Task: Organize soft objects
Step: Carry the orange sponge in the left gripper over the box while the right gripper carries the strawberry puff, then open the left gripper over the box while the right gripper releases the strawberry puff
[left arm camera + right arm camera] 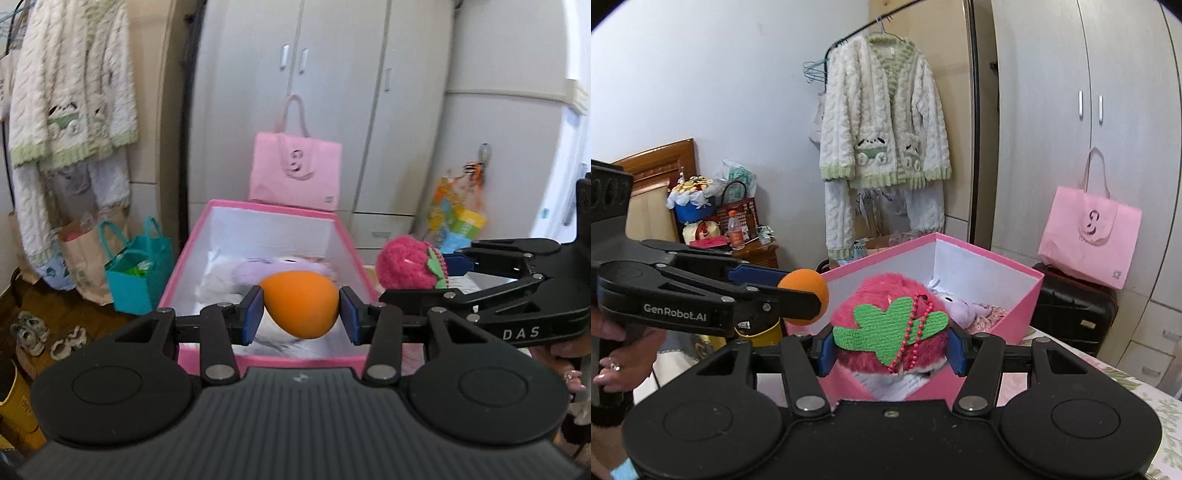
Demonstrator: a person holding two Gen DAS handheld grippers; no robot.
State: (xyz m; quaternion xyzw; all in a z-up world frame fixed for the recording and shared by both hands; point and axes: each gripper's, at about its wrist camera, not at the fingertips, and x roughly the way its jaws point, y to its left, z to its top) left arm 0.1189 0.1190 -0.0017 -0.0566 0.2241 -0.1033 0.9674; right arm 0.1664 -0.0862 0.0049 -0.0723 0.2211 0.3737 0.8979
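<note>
Both toys are off the surface and what matters now is how each sits relative to the open pink box [266, 216]. The left gripper [301, 309] is clamped on an orange egg [301, 304], its pads pressing the two sides, the egg's long axis running roughly across between them with the blunter end to the left in the left wrist view. From that view the egg hangs over the near part of the box, so the way in looks to be simply down and a little forward. The right gripper [892, 341] grips a fuzzy strawberry [886, 306] with a green felt leaf and red bead chain on top; the box [990, 254] lies ahead of it, one corner pointing toward the gripper. In the left view the strawberry [406, 264] looks to be just past the box's right wall, so I'd judge the left hand the closer to a drop. A purple plush [964, 304] already lies inside, toward the far end.
</note>
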